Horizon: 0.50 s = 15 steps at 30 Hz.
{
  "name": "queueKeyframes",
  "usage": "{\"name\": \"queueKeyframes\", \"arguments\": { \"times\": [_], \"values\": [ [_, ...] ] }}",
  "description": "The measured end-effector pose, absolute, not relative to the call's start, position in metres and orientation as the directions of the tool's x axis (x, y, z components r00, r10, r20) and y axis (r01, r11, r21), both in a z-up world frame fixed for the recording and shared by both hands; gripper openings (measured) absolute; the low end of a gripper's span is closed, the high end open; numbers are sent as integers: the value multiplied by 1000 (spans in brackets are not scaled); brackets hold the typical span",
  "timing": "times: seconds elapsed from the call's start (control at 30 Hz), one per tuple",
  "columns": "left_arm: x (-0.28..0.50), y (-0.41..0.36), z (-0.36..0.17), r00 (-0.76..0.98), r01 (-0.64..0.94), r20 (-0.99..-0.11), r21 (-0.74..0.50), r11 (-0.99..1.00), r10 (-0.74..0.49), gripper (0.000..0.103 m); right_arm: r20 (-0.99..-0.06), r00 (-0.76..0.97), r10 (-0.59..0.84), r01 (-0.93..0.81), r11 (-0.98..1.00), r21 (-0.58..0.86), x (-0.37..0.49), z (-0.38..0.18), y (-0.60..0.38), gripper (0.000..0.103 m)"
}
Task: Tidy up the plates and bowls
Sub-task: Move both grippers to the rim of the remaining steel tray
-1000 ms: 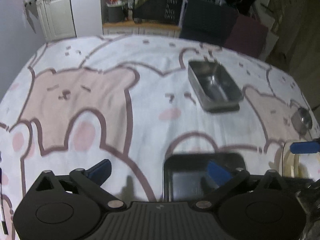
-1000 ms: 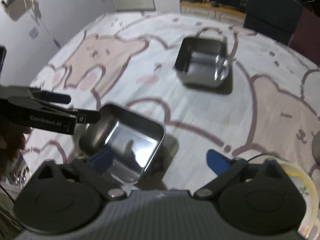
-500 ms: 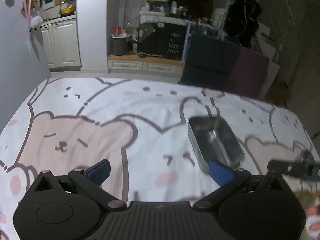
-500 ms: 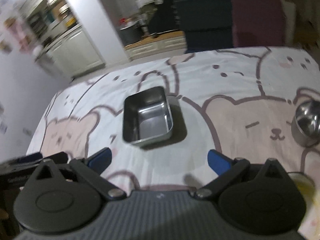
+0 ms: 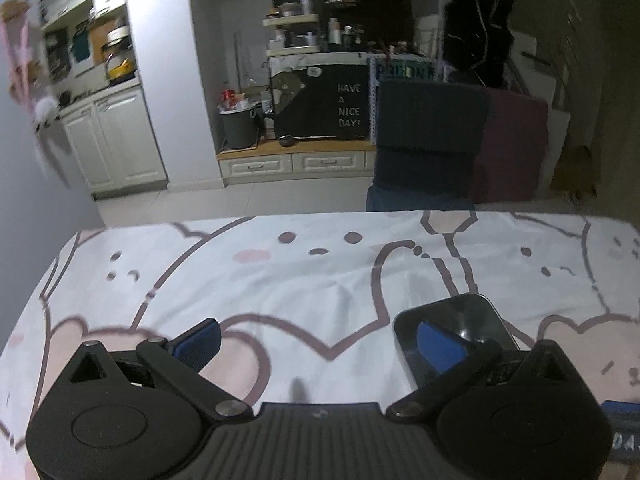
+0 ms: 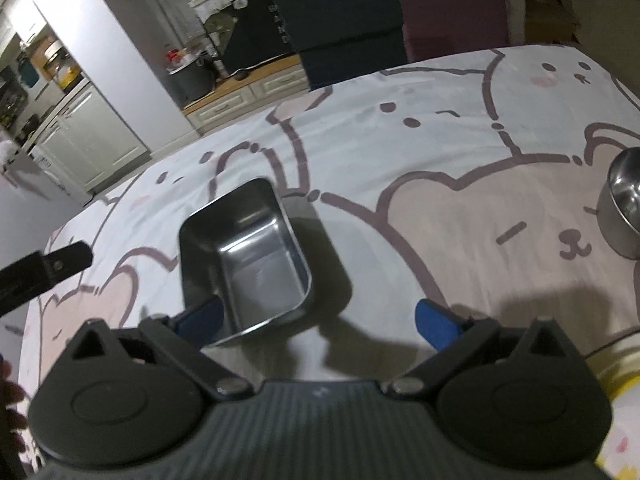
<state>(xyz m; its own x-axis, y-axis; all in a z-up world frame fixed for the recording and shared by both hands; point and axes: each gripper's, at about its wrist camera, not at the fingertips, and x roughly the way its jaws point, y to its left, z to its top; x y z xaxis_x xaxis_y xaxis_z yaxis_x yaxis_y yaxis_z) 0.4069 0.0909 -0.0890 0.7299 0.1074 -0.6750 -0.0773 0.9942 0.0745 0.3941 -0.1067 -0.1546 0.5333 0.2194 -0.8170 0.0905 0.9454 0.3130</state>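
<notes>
While both hand-held grippers (image 5: 318,342) (image 6: 318,318) gape: empty rectangular steel tin (image 6: 248,256), round steel bowl (image 6: 624,216) well apart.

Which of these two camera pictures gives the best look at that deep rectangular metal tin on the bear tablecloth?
The right wrist view. There the rectangular metal tin shows nearly whole, its inside visible, with only a near corner behind the right gripper. The left wrist view shows just part of it, dark and partly behind a blue fingertip.

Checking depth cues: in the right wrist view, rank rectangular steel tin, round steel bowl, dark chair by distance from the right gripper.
From the right gripper:
1. Rectangular steel tin, just ahead, by the left finger.
2. Round steel bowl, far right edge.
3. Dark chair, beyond the table's far edge.
</notes>
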Motion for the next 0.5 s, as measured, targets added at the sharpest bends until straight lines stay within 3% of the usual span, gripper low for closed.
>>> {"name": "queueKeyframes", "arguments": {
  "times": [0.27, 0.5],
  "values": [
    [446, 61, -123, 705, -7, -692, 207, 978, 152, 103, -843, 510, 169, 85, 966, 244, 411, -174, -106, 103],
    [467, 53, -143, 684, -11, -707, 241, 970, 183, 103, -854, 505, 123, 67, 981, 181, 421, -185, -111, 103]
  ]
}}
